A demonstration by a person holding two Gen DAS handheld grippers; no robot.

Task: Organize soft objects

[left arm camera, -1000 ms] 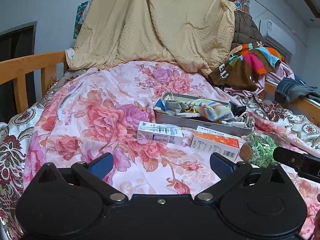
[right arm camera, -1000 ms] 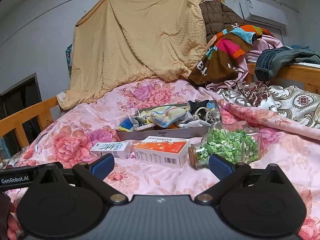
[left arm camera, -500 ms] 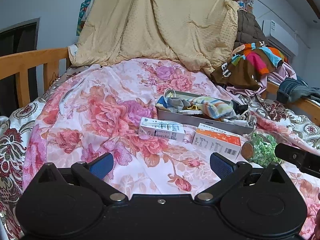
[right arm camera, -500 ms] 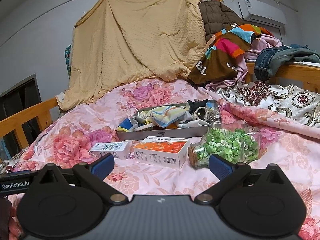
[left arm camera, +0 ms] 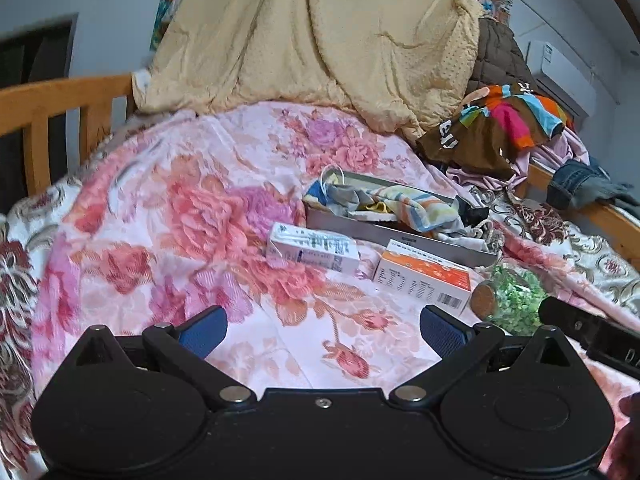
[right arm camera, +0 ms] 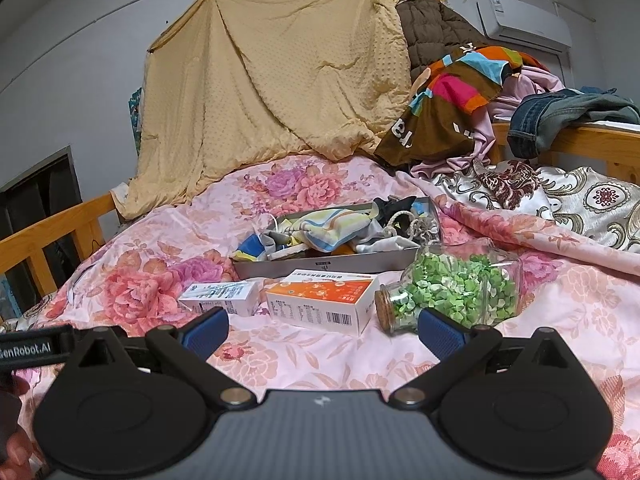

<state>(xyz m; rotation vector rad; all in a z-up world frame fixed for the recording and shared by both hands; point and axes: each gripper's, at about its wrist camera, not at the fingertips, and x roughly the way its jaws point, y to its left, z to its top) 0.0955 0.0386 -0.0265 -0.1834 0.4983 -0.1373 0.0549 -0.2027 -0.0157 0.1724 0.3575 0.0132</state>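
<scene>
Your left gripper point(left arm camera: 322, 330) hangs low over the flowered bedspread point(left arm camera: 192, 216), its blue fingers point(left arm camera: 204, 330) spread wide with nothing between them. Your right gripper point(right arm camera: 323, 330) is the same: fingers spread, empty, just above the bedspread point(right arm camera: 304, 364). Each gripper shows at the edge of the other's view, so you hold them side by side.

Just ahead of your right gripper lies a glass jar point(right arm camera: 452, 288) on its side, full of green bits, its cork end towards the orange box point(right arm camera: 324, 300), which lies just beside it. To the left of that box is a smaller white box point(right arm camera: 220, 296), close to it but apart. From your left gripper the white box point(left arm camera: 312, 250) is straight ahead, the orange box point(left arm camera: 426, 282) to its right and the jar point(left arm camera: 512, 296) further right.

Right behind the boxes sits a shallow grey tray point(right arm camera: 320, 266), and that is where the soft things are: a striped cloth point(right arm camera: 332, 226) heaped in the middle, a black piece and a knotted cord point(right arm camera: 416, 222) at the right end, a blue and yellow piece hanging over the left end. In the left view the tray point(left arm camera: 360, 228) and striped cloth point(left arm camera: 416, 206) are ahead and to the right.

Further back, a pile of clothes point(right arm camera: 460, 92) rests by the wooden rail, and a yellow blanket point(right arm camera: 272, 72) hangs against the wall
</scene>
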